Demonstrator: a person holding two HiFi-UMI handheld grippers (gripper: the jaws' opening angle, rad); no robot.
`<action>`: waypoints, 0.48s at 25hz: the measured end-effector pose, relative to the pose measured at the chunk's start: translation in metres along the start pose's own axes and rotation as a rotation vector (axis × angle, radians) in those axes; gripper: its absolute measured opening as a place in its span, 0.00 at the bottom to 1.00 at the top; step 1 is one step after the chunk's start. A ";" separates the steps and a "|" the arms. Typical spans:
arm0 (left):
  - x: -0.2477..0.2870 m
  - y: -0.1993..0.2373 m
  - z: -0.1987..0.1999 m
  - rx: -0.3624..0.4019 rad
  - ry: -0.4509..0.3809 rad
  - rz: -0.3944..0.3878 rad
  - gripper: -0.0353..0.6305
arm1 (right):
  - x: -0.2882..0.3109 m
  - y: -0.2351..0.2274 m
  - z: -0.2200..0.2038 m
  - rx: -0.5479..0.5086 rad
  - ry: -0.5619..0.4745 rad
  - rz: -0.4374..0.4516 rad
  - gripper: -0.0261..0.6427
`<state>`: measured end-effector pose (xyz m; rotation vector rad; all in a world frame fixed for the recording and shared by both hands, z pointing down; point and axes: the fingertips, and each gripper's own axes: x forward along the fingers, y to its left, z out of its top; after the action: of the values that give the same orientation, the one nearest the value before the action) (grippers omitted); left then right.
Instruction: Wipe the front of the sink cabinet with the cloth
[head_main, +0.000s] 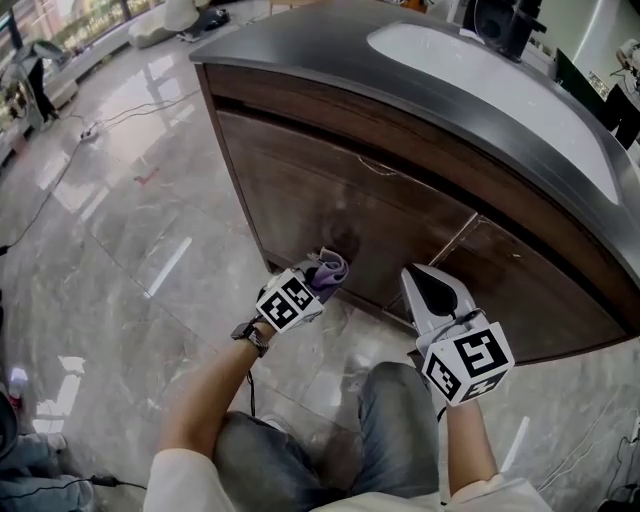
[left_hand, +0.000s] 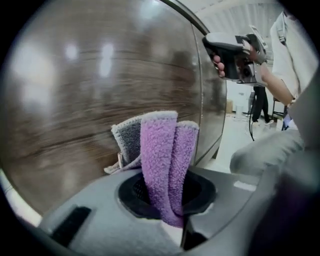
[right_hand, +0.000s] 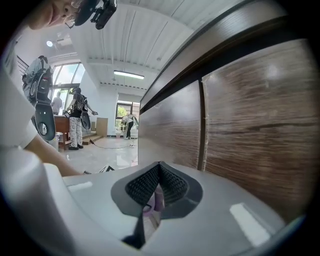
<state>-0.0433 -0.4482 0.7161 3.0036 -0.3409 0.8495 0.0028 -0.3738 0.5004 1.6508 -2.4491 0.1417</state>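
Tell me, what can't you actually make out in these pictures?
- Whether the purple-and-grey terry cloth touches the brown wooden cabinet front: blurred in the left gripper view, covered by the left gripper in the head view.
- The cabinet's right end: cut off by the head view's edge.
- Distant people: too small, right gripper view.

The head view looks steeply down from above the person's knees onto the floor (head_main: 130, 250) and the curved cabinet (head_main: 330, 190), near enough to include the left gripper (head_main: 322, 278) and the right gripper (head_main: 428, 285). The left gripper view sits low and very close to the cabinet front, facing it almost squarely along its jaws. The cloth (left_hand: 162, 160) occupies its centre and the right gripper shows at upper right. The right gripper view sits close beside the cabinet front and looks along it toward distant windows (right_hand: 67, 75). All three views share the brown wood-grain cabinet front.
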 end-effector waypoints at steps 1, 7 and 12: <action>0.009 -0.014 0.006 0.014 0.001 -0.034 0.13 | -0.003 -0.002 -0.002 -0.001 0.001 0.001 0.05; 0.045 -0.069 0.020 0.045 0.024 -0.177 0.13 | -0.025 -0.017 -0.015 0.004 0.011 -0.012 0.05; 0.070 -0.090 0.011 0.052 0.084 -0.217 0.13 | -0.045 -0.037 -0.024 0.019 0.017 -0.031 0.05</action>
<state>0.0394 -0.3752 0.7481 2.9664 0.0091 0.9728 0.0555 -0.3424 0.5141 1.6866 -2.4160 0.1750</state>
